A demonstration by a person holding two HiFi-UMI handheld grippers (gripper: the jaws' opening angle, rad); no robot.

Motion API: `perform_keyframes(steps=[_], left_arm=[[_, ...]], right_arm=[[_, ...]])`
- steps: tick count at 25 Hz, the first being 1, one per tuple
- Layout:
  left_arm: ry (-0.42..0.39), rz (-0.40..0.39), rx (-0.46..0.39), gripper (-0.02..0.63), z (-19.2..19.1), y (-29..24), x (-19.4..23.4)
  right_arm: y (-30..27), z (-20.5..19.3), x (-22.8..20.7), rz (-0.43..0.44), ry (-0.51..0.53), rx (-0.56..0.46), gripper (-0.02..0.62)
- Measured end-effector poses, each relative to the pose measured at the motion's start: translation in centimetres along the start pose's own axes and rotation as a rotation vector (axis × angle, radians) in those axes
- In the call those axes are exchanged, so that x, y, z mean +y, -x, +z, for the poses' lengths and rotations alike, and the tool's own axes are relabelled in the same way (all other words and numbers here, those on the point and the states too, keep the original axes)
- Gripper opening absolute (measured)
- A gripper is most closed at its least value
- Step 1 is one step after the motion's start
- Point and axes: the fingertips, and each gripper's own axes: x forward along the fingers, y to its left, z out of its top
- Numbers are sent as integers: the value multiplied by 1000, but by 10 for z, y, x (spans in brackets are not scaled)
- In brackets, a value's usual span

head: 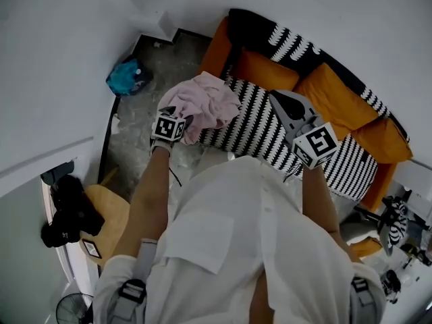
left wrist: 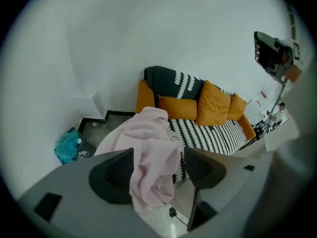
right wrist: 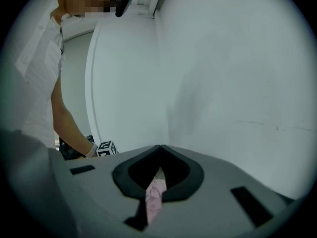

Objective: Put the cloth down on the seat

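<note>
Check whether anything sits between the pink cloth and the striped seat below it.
Nothing visible does. The pink cloth hangs over one end of the striped seat, bare there; the orange cushions sit farther back. The right tool pinches the cloth; the jaws of the left tool stand apart around it.

I count: pink cloth (head: 206, 103) 1 | striped sofa (head: 256, 130) 1 | orange cushions (left wrist: 176, 108) (left wrist: 215, 103) (left wrist: 237, 105) 3 | teal bag (head: 127, 77) 1 | floor fan (head: 71, 309) 1 | my grippers (left wrist: 159, 151) (right wrist: 160, 148) 2
</note>
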Motion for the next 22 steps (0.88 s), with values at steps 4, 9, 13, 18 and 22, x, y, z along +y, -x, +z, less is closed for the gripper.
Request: perform_keyframes(steps=[4,9,13,18,22], left_arm=[[-43,-35,12,324,2,-4,-19],[-43,-49,-6,324,7,-3,-32],[-37,-51,-103,324,26,13,-39],[-68,-67,-252,322,64,43,-60],[-92,-91,-400,317,101,77,-84]], right_arm=[[2,1,-1,2,1,-7,11],[6,4,-2,4,4,-18,11],[9,6,2,6,8,-30,11],[17,9,6,1,12,-46,11],[24,15,9,-4,21,-70,11]])
